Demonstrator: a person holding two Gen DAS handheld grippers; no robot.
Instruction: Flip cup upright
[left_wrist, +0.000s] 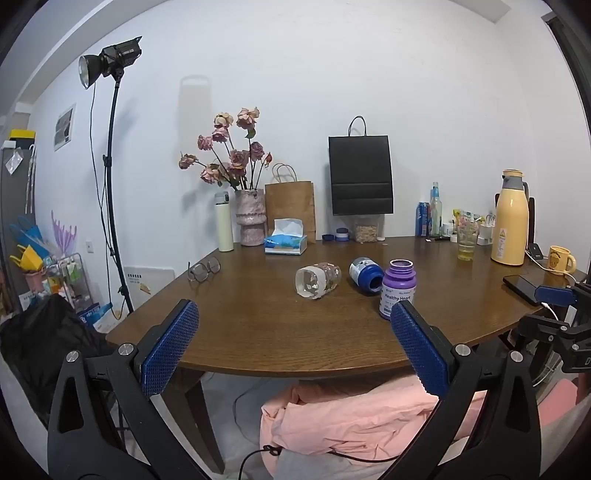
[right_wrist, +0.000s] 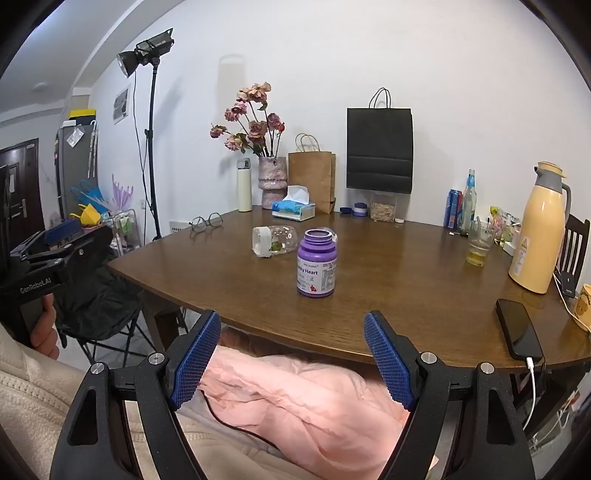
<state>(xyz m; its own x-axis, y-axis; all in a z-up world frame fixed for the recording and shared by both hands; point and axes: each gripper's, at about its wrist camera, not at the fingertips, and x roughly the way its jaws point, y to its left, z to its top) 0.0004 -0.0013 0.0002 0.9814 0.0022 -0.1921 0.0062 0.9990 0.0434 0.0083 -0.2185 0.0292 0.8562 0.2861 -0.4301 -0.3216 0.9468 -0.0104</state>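
A clear glass cup (left_wrist: 317, 279) with a flower print lies on its side in the middle of the brown table (left_wrist: 258, 321), its mouth towards me. It also shows in the right wrist view (right_wrist: 274, 240). My left gripper (left_wrist: 293, 315) is open and empty, held at the table's near edge, well short of the cup. My right gripper (right_wrist: 291, 326) is open and empty, at the near edge in front of the purple bottle (right_wrist: 317, 263).
A blue bottle (left_wrist: 365, 274) lies on its side beside the upright purple bottle (left_wrist: 398, 283). Glasses (left_wrist: 203, 268), tissue box (left_wrist: 286, 242), vase (left_wrist: 251, 216), paper bags, a drinking glass (left_wrist: 466, 242), yellow flask (left_wrist: 511, 218), mug (left_wrist: 559, 259) and phone (right_wrist: 519, 328) stand around the table's edges.
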